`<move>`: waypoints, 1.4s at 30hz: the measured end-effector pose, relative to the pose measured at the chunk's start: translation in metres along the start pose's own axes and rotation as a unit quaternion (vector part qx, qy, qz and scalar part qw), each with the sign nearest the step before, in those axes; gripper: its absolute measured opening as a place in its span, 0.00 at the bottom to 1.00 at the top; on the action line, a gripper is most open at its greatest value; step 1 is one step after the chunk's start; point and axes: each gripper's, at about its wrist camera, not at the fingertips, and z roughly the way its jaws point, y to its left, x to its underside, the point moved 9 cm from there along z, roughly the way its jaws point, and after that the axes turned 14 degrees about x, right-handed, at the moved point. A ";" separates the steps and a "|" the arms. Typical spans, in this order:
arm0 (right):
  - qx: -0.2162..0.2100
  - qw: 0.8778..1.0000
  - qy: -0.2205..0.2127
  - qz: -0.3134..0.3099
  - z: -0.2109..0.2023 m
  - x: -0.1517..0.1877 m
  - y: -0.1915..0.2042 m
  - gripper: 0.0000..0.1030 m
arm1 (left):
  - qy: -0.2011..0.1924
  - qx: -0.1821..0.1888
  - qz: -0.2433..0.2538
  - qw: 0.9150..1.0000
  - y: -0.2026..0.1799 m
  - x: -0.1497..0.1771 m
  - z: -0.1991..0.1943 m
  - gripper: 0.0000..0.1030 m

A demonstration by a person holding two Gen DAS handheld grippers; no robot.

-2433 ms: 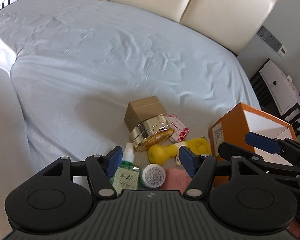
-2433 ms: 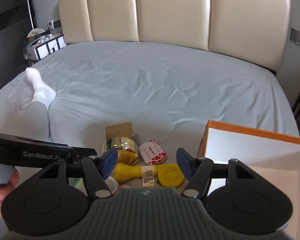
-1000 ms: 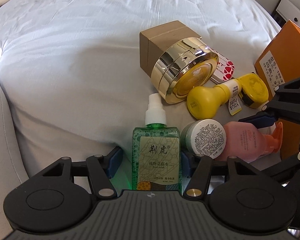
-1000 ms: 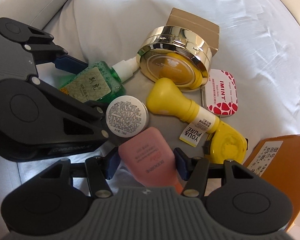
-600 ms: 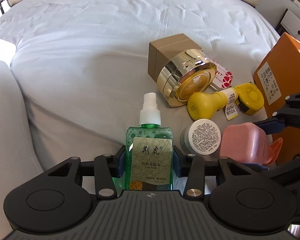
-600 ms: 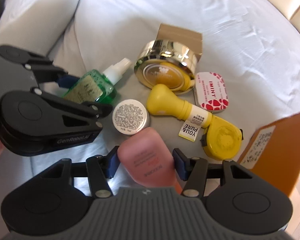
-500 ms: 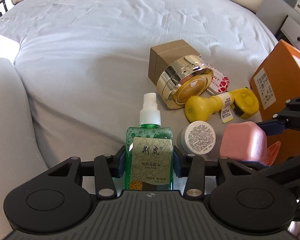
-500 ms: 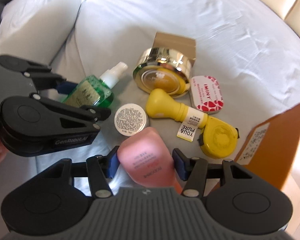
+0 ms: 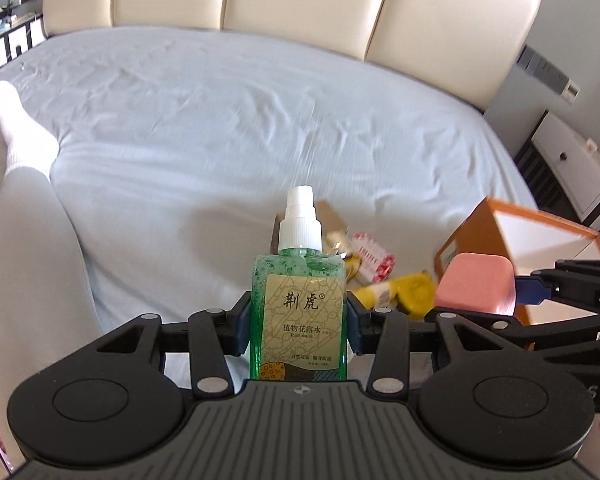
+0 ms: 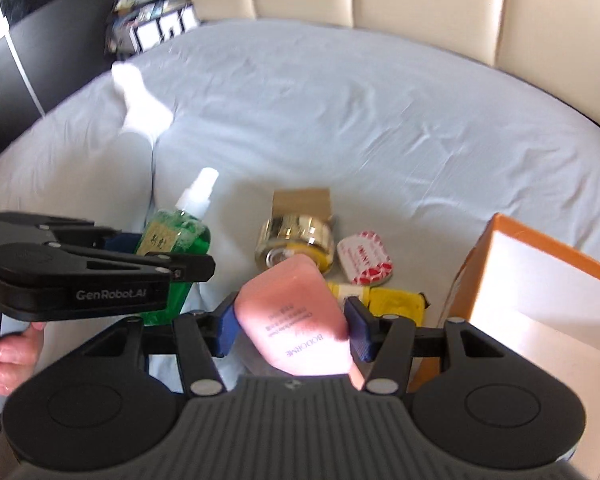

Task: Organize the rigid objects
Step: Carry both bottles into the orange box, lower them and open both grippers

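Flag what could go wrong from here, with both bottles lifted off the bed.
The right gripper clamps the pink bottle askew, so it may twist loose. The green spray bottle in the left gripper hangs close beside it; they could knock together near the orange box.

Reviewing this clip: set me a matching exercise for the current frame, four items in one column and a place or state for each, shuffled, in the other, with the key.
Items:
1. green spray bottle
2. pink bottle
3. gold jar
4. orange box

Places or states:
A. lying on the bed sheet in front of a small brown carton
B. clamped between the pads of the right gripper
C. standing open at the right edge of the bed
D. clamped between the pads of the left gripper, nozzle pointing away from the camera

Pairs: 1-D, 2-B, 3-A, 4-C
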 end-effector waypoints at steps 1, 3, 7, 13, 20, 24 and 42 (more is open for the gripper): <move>0.000 1.000 -0.008 0.014 -0.008 -0.004 -0.006 0.54 | -0.007 0.002 0.005 1.000 -0.005 -0.006 -0.004 0.49; -0.001 0.999 -0.024 0.041 -0.020 -0.012 -0.017 0.54 | -0.021 0.010 0.015 1.000 -0.015 -0.016 -0.010 0.49; 0.003 0.994 -0.063 0.094 -0.052 -0.027 -0.046 0.54 | -0.044 0.039 0.033 0.998 -0.044 -0.034 -0.017 0.49; 0.039 0.983 -0.085 0.160 -0.087 -0.028 -0.097 0.54 | -0.045 0.097 0.064 0.992 -0.099 -0.047 -0.006 0.49; 0.096 0.966 -0.062 0.231 -0.094 0.007 -0.162 0.54 | 0.002 0.142 0.134 0.981 -0.163 -0.037 0.037 0.49; 0.117 0.959 -0.027 0.258 -0.079 0.034 -0.187 0.54 | 0.047 0.137 0.198 0.969 -0.192 -0.015 0.069 0.49; 0.131 0.941 0.076 0.301 -0.002 0.089 -0.223 0.54 | 0.163 0.067 0.348 0.921 -0.225 0.043 0.148 0.49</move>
